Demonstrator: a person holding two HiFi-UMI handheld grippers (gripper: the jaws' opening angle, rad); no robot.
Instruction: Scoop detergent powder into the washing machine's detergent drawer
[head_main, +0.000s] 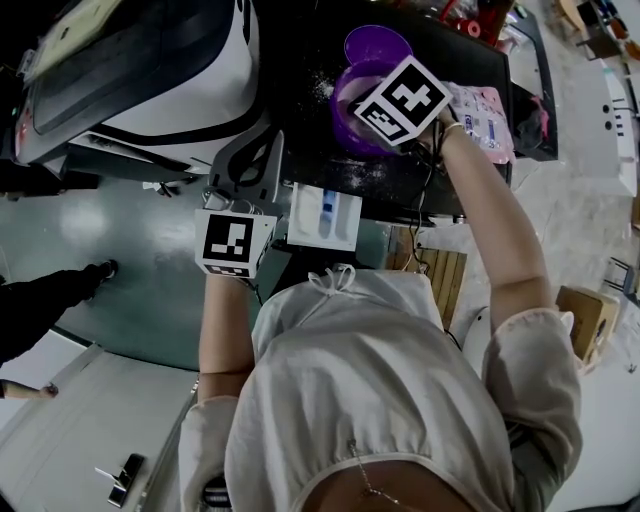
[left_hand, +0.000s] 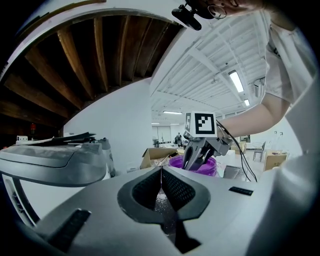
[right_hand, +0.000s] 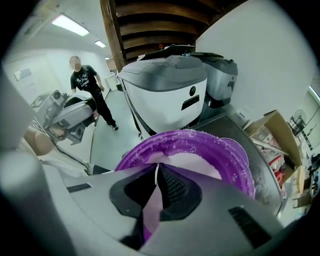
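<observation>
A purple tub (head_main: 345, 110) of white detergent powder (right_hand: 192, 165) stands on a dark counter (head_main: 300, 60). My right gripper (right_hand: 156, 169) hovers over the tub with its jaws closed tip to tip. In the head view its marker cube (head_main: 403, 100) covers the jaws. The left gripper view shows the right gripper (left_hand: 196, 159) pointing down into the tub (left_hand: 210, 165). My left gripper (left_hand: 161, 170) is shut, empty and dusted with powder, and is held (head_main: 255, 150) just left of the white detergent drawer (head_main: 325, 215). I see no scoop.
A white and grey washing machine (head_main: 150, 70) stands left of the counter. The tub's purple lid (head_main: 378, 45) and a pink packet (head_main: 485, 120) lie beside the tub. A person in black (right_hand: 87, 82) stands on the green floor. A cardboard box (right_hand: 277, 132) sits at the right.
</observation>
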